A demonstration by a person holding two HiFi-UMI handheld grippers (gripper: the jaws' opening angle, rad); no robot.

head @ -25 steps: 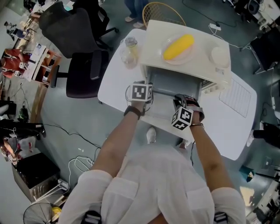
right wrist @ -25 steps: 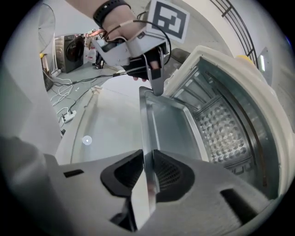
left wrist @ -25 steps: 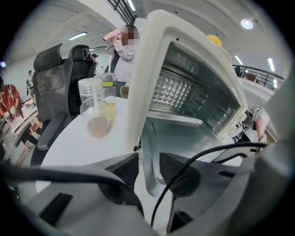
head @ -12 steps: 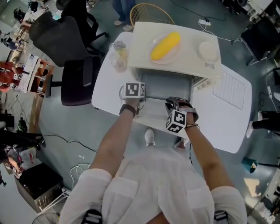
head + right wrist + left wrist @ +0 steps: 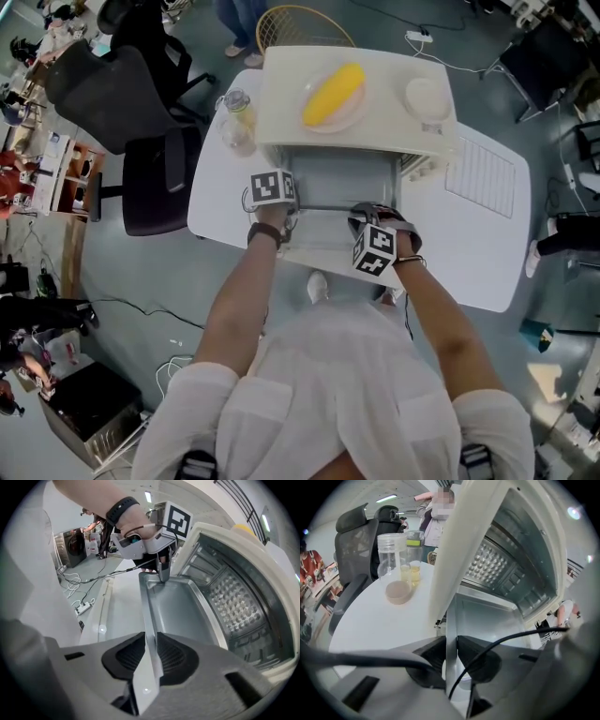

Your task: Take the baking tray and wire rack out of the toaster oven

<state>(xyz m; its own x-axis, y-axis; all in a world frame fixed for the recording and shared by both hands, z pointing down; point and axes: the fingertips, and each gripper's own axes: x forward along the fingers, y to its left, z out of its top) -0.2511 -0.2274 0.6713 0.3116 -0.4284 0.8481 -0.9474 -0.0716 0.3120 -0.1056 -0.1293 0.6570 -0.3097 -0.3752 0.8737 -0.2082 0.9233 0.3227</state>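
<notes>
Baking tray [image 5: 180, 609] is halfway out of the toaster oven [image 5: 375, 70], with its front edge over the open oven door. The toaster oven sits on a white table [image 5: 216, 202].

The left gripper [image 5: 451, 656] has the tray's front edge at the left corner. Its jaws have just been closing, and now they pinch the thin metal rim between them.

The right gripper [image 5: 151, 656] has the same front edge, more to the right. Its jaws have just been opening a little, but the rim is between them and the black pads [image 5: 129, 656] touch it on both sides. Both grippers point down at the tray.

The wire rack [image 5: 478, 173] lies flat on the table, just to the right of the oven.

On top of the oven are a plate [image 5: 349, 117] with a yellow corn cob [image 5: 333, 94] and a white bowl [image 5: 427, 98]. A clear jar [image 5: 234, 122] stands on the table to the left of the oven. A black chair [image 5: 141, 103] is near the table.
</notes>
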